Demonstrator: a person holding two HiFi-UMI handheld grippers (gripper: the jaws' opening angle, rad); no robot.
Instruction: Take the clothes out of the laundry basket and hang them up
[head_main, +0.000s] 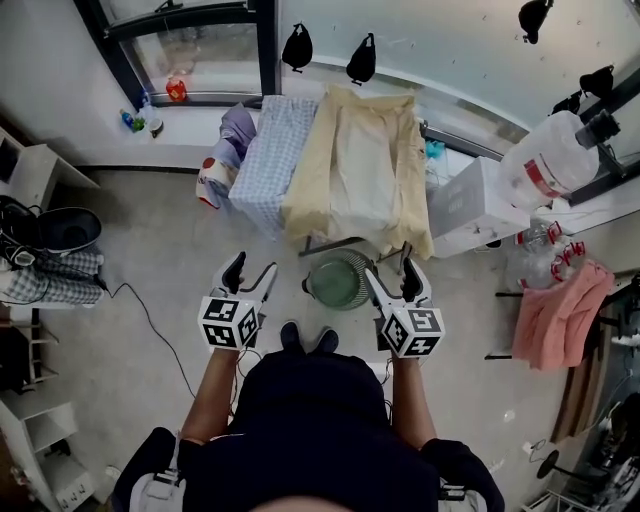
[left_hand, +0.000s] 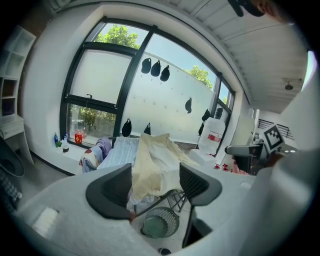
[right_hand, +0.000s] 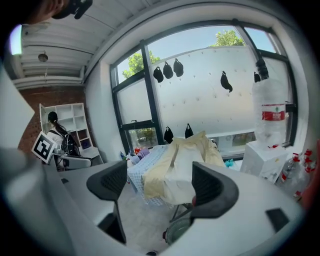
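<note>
Head view: the person stands on the grey floor (head_main: 150, 230) holding both tools level in front of the body. The left gripper (head_main: 250, 275) and the right gripper (head_main: 393, 278) flank a round green laundry basket (head_main: 338, 281), which sits on the floor at the near edge of a drying rack (head_main: 330, 243). Whether clothes lie in the basket I cannot tell. A cream cloth (head_main: 360, 170) is draped over the rack, a blue checked cloth (head_main: 272, 160) hangs beside it, and a purple garment (head_main: 237, 130) is at the rack's far left corner. A pink cloth (head_main: 560, 315) hangs well apart at the right, near a large water bottle (head_main: 550, 160) and a white box (head_main: 470, 205).

Left gripper view: the jaws stand wide apart with nothing between them. The cream cloth and the basket show through the gap, farther off, and the right gripper's marker cube appears at the right edge.

Right gripper view: these jaws are also wide and empty. The draped rack fills the gap, and the basket's rim peeks out low between them.
</note>
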